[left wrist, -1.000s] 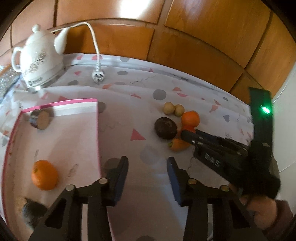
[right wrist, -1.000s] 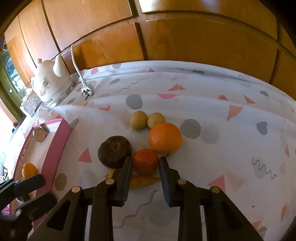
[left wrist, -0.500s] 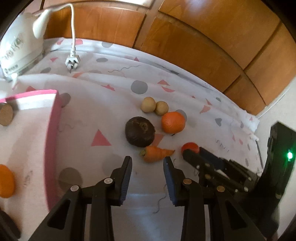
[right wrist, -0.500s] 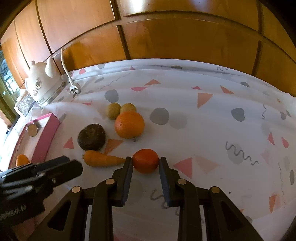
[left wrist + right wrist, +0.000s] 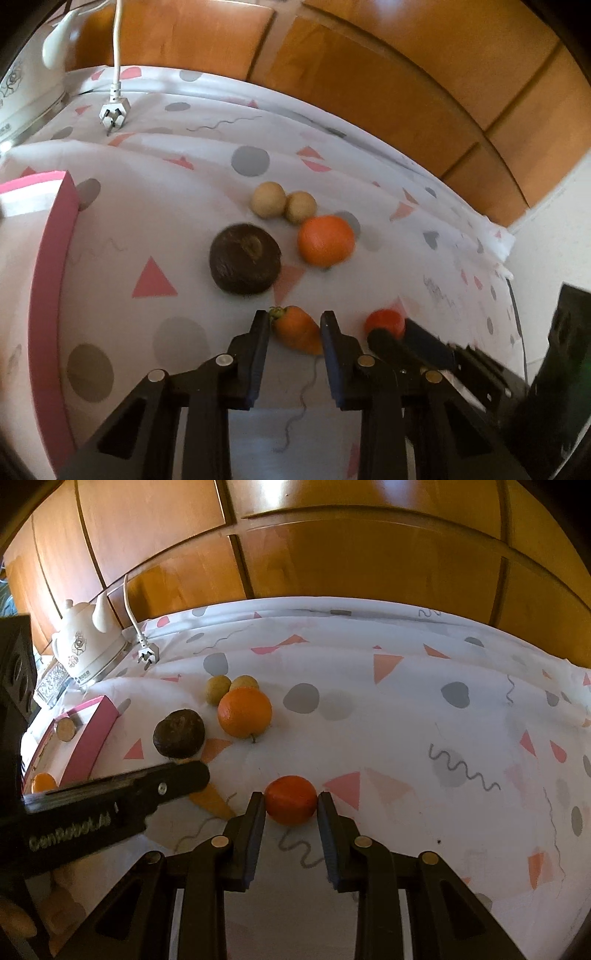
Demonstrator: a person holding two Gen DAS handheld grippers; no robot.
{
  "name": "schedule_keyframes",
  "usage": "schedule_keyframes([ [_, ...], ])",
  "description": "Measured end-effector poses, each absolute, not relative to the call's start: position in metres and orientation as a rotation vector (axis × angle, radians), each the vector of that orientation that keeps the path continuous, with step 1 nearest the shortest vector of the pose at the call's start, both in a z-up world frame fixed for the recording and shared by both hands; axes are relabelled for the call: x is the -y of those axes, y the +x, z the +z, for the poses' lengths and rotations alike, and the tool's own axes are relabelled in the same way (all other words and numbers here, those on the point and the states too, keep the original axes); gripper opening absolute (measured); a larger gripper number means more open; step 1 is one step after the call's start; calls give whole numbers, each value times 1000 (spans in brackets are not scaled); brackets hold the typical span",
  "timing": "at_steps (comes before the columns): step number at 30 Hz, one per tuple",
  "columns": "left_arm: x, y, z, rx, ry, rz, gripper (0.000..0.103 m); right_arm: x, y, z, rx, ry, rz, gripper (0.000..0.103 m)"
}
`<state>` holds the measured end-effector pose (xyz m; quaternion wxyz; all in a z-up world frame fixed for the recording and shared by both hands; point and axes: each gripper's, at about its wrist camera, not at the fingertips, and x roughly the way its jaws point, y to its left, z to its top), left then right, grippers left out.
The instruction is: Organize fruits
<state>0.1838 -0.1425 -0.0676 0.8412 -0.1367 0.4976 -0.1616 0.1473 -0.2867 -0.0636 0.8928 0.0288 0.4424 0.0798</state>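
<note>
Small red-orange tangerine [image 5: 291,799] on cloth, large orange [image 5: 244,712] beside two tan round fruits [image 5: 218,689]

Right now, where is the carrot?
In the left wrist view, the orange tapered carrot lies on the patterned tablecloth between the left gripper fingers, just in front of the dark brown round fruit.

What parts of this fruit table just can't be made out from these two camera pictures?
- Carrot: its tip hidden by the left gripper in the right view.
- Pink tray: cut off by the left view's edge, contents unseen.
- Kettle: its printing too small.
- Small red-orange fruit: whether the right gripper actually squeezes it.
</note>
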Motion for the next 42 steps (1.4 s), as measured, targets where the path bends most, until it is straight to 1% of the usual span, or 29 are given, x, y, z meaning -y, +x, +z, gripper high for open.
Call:
schedule_keyframes([
  [4, 139, 176, -69, -1069, -300, -365, 27, 292, 139, -64, -915, 45, 155, 29],
  [8, 139, 172, -68, -1079, -286, -350, 28, 297, 136, -65, -918, 50, 162, 29],
  [12, 149, 179, -66, -1087, -254, -316, 35, 296, 135, -65, -916, 50, 160, 29],
  [15, 161, 184, -65, -1073, -200, -339, 50, 296, 135, -65, -915, 54, 161, 29],
  [16, 165, 185, -65, -1068, -183, -340, 53, 296, 135, -65, -914, 58, 161, 29],
  [17, 169, 186, -65, -1061, -162, -333, 53, 296, 135, -66, -912, 60, 161, 29],
  [19, 175, 186, -65, -1043, -121, -317, 51, 297, 135, -66, -909, 70, 157, 29],
  [20, 176, 184, -65, -1032, -105, -314, 43, 297, 135, -66, -907, 74, 156, 29],
  [21, 176, 183, -66, -1023, -93, -319, 38, 298, 135, -66, -904, 77, 156, 29],
  [23, 171, 181, -66, -1016, -107, -334, 37, 298, 134, -67, -901, 77, 158, 29],
  [25, 164, 179, -65, -1018, -129, -344, 31, 299, 133, -67, -898, 77, 165, 29],
  [32, 149, 155, -62, -1036, -125, -405, 27, 302, 124, -65, -911, 99, 181, 29],
  [42, 143, 100, -63, -1063, -108, -503, 26, 291, 84, -63, -909, 119, 229, 29],
])
